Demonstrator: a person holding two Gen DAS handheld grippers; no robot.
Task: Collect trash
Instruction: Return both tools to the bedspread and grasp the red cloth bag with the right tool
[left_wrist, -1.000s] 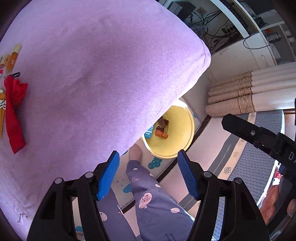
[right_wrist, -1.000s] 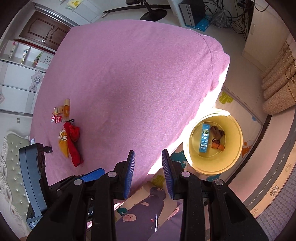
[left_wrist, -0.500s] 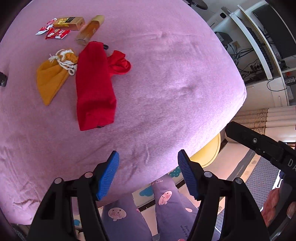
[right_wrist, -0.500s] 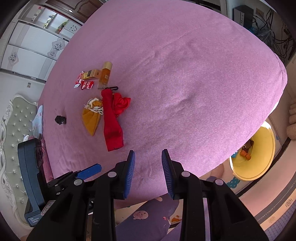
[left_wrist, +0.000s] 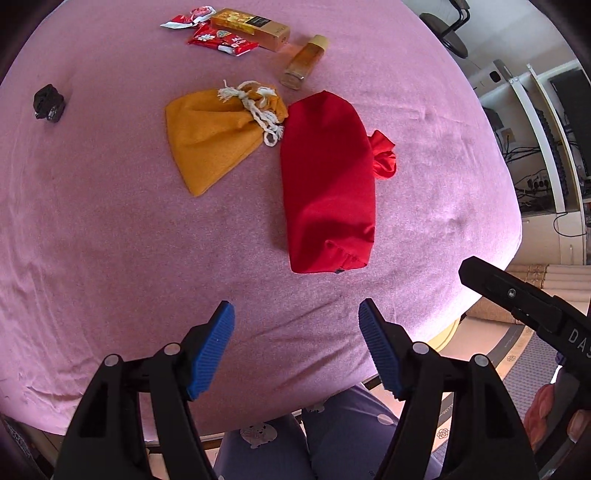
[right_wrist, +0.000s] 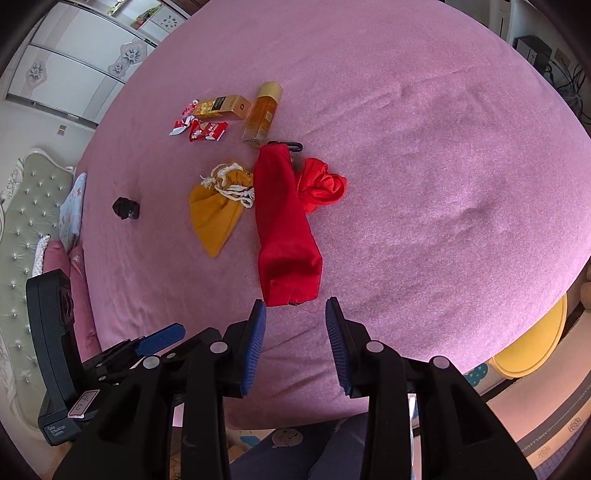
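Both grippers hover empty, jaws apart, over the pink bed (left_wrist: 110, 229). The red pouch (right_wrist: 286, 236) lies straight ahead of the right gripper (right_wrist: 295, 319), its long axis running away from the fingers, near end just beyond the tips. The left gripper (left_wrist: 297, 317) sits further back, so I'd say the right arm is nearer.

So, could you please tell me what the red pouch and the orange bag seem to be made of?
Red pouch: likely satin-like synthetic fabric, given its faint sheen and soft folds. Orange bag: matte woven cloth, perhaps cotton or felt, closed by a frayed white cord.
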